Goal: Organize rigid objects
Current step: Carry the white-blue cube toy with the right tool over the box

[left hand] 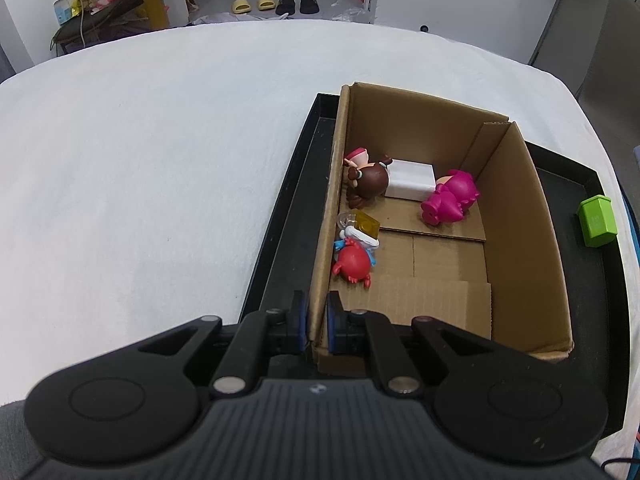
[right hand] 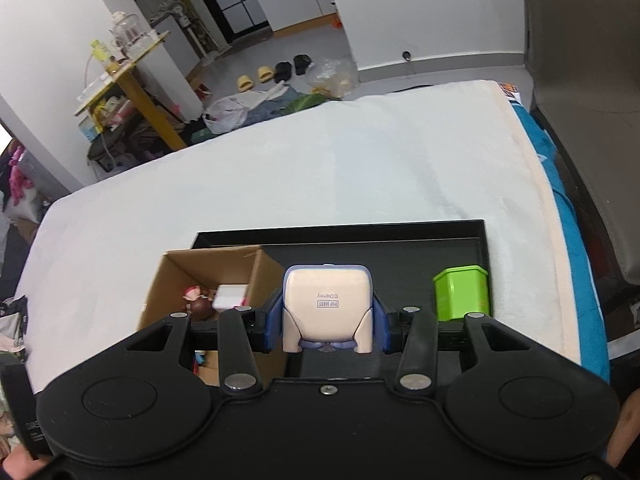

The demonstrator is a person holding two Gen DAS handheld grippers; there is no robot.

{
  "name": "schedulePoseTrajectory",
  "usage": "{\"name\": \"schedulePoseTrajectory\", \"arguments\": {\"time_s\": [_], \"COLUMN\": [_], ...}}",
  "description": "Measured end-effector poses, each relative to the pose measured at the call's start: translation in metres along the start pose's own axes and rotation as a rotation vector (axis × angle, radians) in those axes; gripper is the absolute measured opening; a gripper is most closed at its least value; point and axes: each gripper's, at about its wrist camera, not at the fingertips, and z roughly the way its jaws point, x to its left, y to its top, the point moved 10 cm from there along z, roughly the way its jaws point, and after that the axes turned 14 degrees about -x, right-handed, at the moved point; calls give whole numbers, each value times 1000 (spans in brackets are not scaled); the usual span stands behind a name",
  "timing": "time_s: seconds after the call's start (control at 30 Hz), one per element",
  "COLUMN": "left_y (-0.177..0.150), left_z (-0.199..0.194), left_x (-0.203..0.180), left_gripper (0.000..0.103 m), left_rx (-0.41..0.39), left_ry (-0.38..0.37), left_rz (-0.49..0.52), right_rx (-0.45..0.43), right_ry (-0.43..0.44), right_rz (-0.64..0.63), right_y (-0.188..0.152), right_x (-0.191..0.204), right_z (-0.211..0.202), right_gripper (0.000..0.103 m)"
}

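Right gripper [right hand: 327, 322] clamped a cream toy figure [right hand: 327, 300] above the tray [right hand: 340, 227].
Left gripper [left hand: 317, 322] pinched the cardboard box [left hand: 524, 216] wall. Several toys already lay inside; a green bin [right hand: 462, 298] remained on the tray.

Toy figure [right hand: 328, 308] face hidden, underside only. Cardboard box [right hand: 208, 268] lower half hidden behind right gripper [right hand: 328, 330]. Green bin [left hand: 596, 220] partly cut off by tray [left hand: 592, 184] rim.
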Motion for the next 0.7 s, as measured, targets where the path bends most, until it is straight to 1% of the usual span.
{"name": "schedulePoseTrajectory", "arguments": {"time_s": [0.3, 0.43, 0.7], "left_y": [0, 0, 0], "left_z": [0, 1, 1], "left_x": [1, -1, 1], "left_gripper": [9, 8, 8], "left_rx": [2, 3, 17], "left_ry": [-14, -13, -44], "left_rz": [2, 17, -2], "right_rx": [8, 9, 54], "right_ry": [54, 84, 141], "right_rz": [-50, -68, -127], "right_y": [-4, -6, -21], "right_x": [28, 42, 75], "right_z": [1, 1, 14], "right_gripper": [43, 43, 43]}}
